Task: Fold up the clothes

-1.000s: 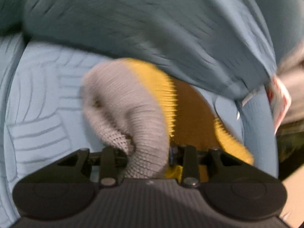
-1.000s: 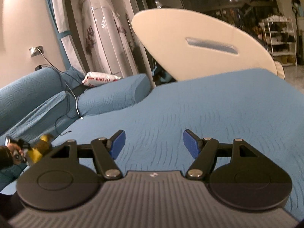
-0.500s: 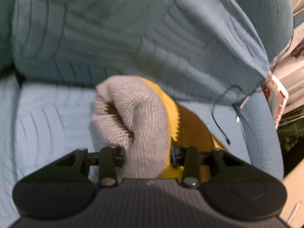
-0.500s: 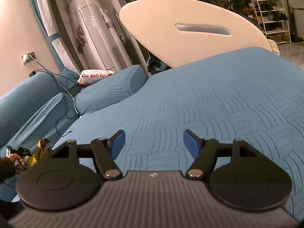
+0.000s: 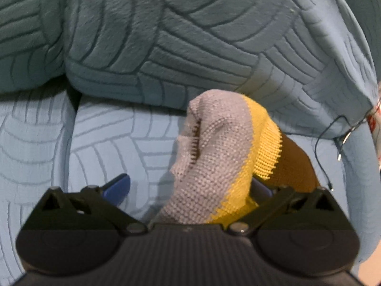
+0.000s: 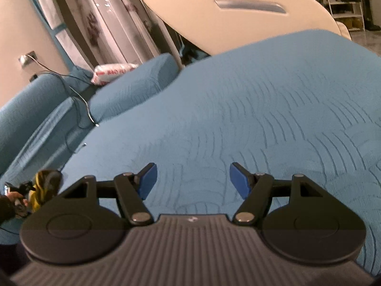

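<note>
Knit garment (image 5: 214,164), grey wool with a yellow band and a brown section, sat bunched in a hump between the left gripper's (image 5: 190,188) fingers. Left jaws were opening, spread wide: the blue left pad (image 5: 117,187) stood clear of the fabric, and the right pad was mostly hidden behind the yellow band, so contact there couldn't be confirmed. Grey part stood tallest with a dark fold down its left side; the yellow band ran diagonally and brown trailed off to the right. It rested on the light blue quilted sofa seat (image 5: 107,143), just in front of the blue quilted back cushion (image 5: 190,35). A thin black cable (image 5: 320,140) hung at right.

Right gripper (image 6: 193,181) was partly open, nothing between its blue pads, hovering over the blue quilted cover (image 6: 262,107). Garment showed at far left as a yellow-dark lump (image 6: 44,186).
</note>
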`<state>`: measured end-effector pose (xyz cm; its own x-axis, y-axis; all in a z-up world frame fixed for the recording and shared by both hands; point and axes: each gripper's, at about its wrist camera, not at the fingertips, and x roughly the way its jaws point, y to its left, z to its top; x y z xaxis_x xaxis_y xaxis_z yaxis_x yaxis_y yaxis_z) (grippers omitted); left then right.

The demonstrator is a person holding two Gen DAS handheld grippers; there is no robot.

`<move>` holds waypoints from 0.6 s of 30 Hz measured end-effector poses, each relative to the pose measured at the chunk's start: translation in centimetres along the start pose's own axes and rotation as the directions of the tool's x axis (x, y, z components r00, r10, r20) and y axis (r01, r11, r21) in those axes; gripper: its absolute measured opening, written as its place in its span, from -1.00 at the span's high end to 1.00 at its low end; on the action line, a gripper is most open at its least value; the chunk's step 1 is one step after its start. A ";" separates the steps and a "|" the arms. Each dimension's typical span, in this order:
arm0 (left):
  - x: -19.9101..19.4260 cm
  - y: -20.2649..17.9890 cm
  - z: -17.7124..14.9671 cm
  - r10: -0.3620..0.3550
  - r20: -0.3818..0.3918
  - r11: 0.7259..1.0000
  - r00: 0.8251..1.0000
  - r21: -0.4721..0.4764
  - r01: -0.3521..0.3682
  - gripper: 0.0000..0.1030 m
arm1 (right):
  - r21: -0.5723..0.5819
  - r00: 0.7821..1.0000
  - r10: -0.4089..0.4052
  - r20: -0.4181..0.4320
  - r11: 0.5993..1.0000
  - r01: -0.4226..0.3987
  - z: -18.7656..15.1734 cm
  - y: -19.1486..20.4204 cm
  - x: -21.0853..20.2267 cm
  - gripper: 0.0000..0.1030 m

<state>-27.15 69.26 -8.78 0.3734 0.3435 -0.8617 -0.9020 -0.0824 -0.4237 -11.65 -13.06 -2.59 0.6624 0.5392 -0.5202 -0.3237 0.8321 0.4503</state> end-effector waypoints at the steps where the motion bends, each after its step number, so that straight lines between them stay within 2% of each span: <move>1: -0.4 0.1 -0.1 0.000 -0.002 1.000 1.000 -0.002 0.000 -1.00 | 0.021 1.000 -0.007 -0.001 1.000 0.007 0.0 -0.9 0.2 -0.36; 5: -2.1 0.6 -0.7 -0.018 -0.032 0.999 0.999 -0.031 0.017 -1.00 | 0.113 1.000 -0.026 -0.006 0.993 0.027 -0.4 -4.0 1.1 -0.36; 7: -3.5 1.5 -1.5 -0.047 -0.039 0.996 0.998 -0.078 0.044 -1.00 | 0.163 0.999 -0.041 -0.015 0.986 0.043 -1.1 -5.8 1.5 -0.36; 9: -4.6 1.9 -2.3 -0.049 -0.036 0.996 0.998 -0.075 0.046 -1.00 | 0.212 0.998 -0.060 -0.034 0.975 0.066 -1.6 -6.9 1.8 -0.41; 11: -6.0 2.0 -3.3 -0.035 -0.034 0.998 0.999 -0.046 0.033 -1.00 | 0.279 0.995 -0.079 -0.061 0.956 0.093 -2.2 -8.1 2.2 -0.42; 13: -7.9 1.9 -4.5 -0.012 -0.023 1.000 1.000 0.017 0.013 -1.00 | 0.291 0.996 -0.067 -0.061 0.953 0.082 -2.4 -8.3 2.4 -0.48; 15: -10.2 1.9 -5.2 0.012 0.022 0.996 1.000 0.083 -0.013 -1.00 | 0.302 0.997 -0.056 -0.061 0.950 0.072 -2.7 -8.6 2.6 -0.57; 18: -13.9 2.7 -5.4 0.064 0.112 0.981 0.992 0.174 -0.083 -1.00 | 0.276 0.996 -0.062 -0.056 0.958 0.075 -3.0 -8.3 2.6 -0.57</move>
<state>-33.58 59.18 0.59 0.2887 0.4398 -0.8504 -0.9536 0.0532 -0.2962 -9.31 -18.20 -9.89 0.6421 0.4929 -0.5872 -0.0735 0.8019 0.5929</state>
